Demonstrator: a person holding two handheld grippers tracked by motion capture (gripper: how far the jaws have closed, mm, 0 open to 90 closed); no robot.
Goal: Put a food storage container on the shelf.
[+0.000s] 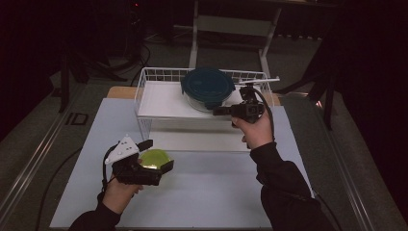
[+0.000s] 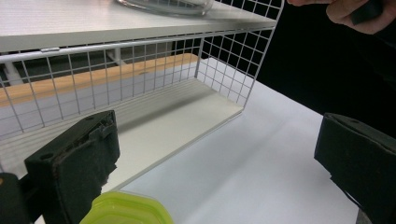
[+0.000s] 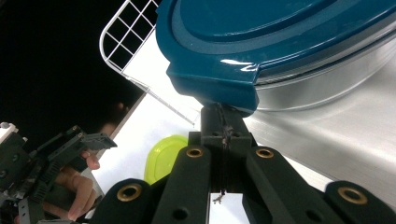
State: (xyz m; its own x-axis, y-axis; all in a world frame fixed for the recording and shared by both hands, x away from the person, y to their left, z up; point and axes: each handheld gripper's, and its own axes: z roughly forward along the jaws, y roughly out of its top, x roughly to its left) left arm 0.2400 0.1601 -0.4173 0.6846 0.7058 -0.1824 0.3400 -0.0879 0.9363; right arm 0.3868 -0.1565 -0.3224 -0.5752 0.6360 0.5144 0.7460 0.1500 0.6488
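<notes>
A round glass container with a dark teal lid (image 1: 208,85) stands on the top shelf of a white wire rack (image 1: 159,101). My right gripper (image 1: 215,111) is shut, its tips at the container's front edge. In the right gripper view the closed jaws (image 3: 223,116) end just under the lid's corner tab (image 3: 212,86); nothing shows between them. My left gripper (image 1: 156,156) hovers low over the white tabletop with its jaws wide open around a small container with a yellow-green lid (image 1: 153,158). That lid (image 2: 126,210) lies by the left pad (image 2: 74,163), not gripped.
The rack (image 2: 140,70) has a lower shelf (image 2: 177,116) open toward me, just beyond the left gripper. The white board (image 1: 216,192) covers the table in front. A metal stand (image 1: 231,24) rises behind the rack in the dark.
</notes>
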